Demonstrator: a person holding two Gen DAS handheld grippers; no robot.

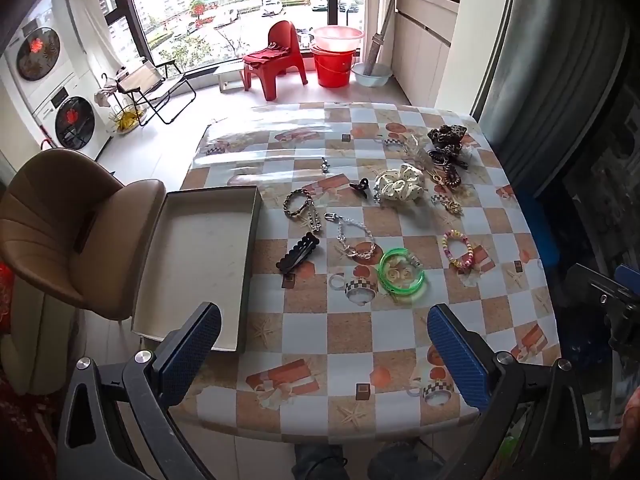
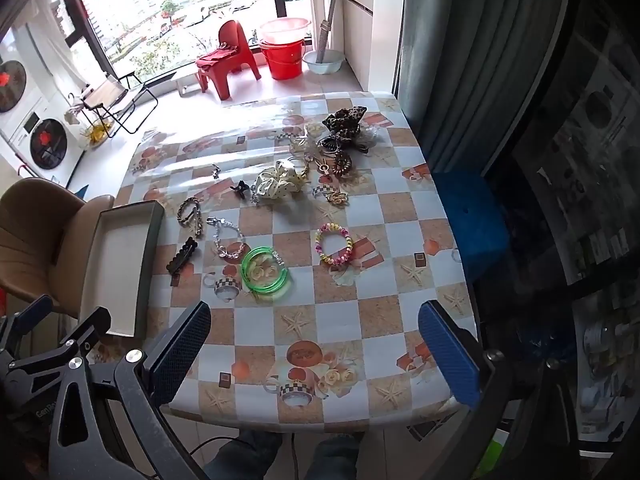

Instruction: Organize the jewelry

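Nothing sorted yet: the box [image 1: 192, 268] at frame left lies empty.
Both tools, left tool [image 1: 324, 348] and right tool [image 2: 316, 344], are held wide open, empty; the green bangles [image 1: 401, 275], beaded bracelet [image 1: 458, 249] and scrunchies remain scattered mid-worktop [image 1: 352, 360].

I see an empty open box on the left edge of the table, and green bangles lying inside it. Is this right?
Not quite. The box is empty; the green bangles lie outside it on the table, right of the box, as the left wrist view shows.

A home: stacked washing machines [image 1: 44, 92], a red plastic chair [image 1: 276, 60] and a checked-cloth dining table [image 1: 400, 320].
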